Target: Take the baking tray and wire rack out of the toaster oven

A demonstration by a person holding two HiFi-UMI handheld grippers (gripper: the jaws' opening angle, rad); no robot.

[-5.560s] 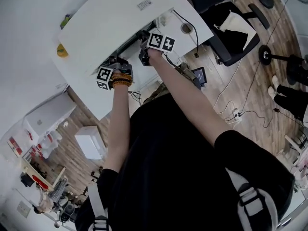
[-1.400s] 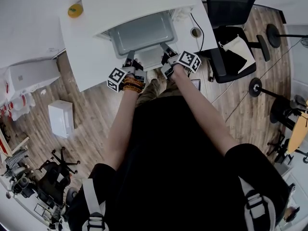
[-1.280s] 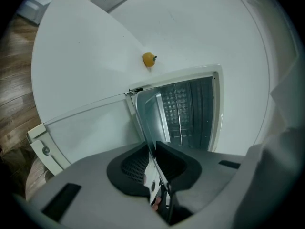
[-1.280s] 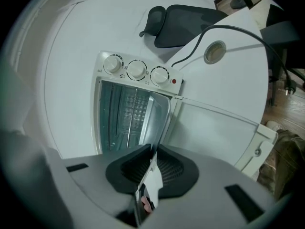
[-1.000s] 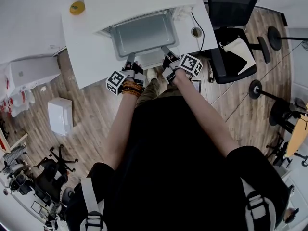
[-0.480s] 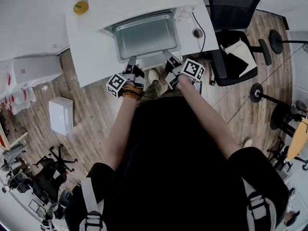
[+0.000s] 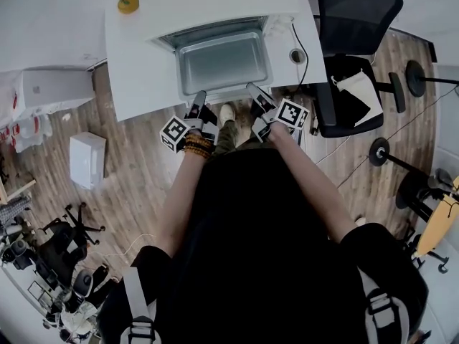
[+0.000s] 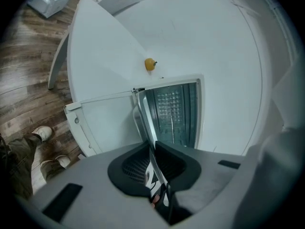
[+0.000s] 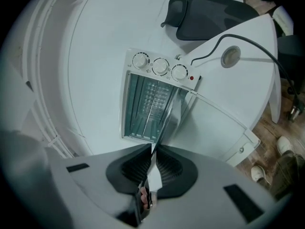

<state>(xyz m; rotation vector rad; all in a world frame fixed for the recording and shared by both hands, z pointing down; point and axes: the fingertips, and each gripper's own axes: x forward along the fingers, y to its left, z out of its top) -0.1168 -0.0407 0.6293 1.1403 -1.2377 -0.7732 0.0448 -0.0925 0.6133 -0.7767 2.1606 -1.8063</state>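
At top centre the tray point(image 7: 224, 61) juts from the oven point(image 7: 215, 2). Left tool point(image 7: 199, 96) and right tool point(image 7: 252, 89) each clench its lower rim.

A shallow, rectangular, silver baking tray point(image 7: 224, 61) is empty and drawn most of the way out of a white toaster oven point(image 7: 208, 2). It is roughly level above the let-down oven door, its near rim close to the table's front edge. The left gripper point(image 7: 199, 97) and right gripper point(image 7: 252, 90) each have their jaws clamped on that near rim, towards its corners. The oven stands back from the front edge; its front carries three round knobs point(image 9: 161, 67). The wire rack cannot be made out with certainty.
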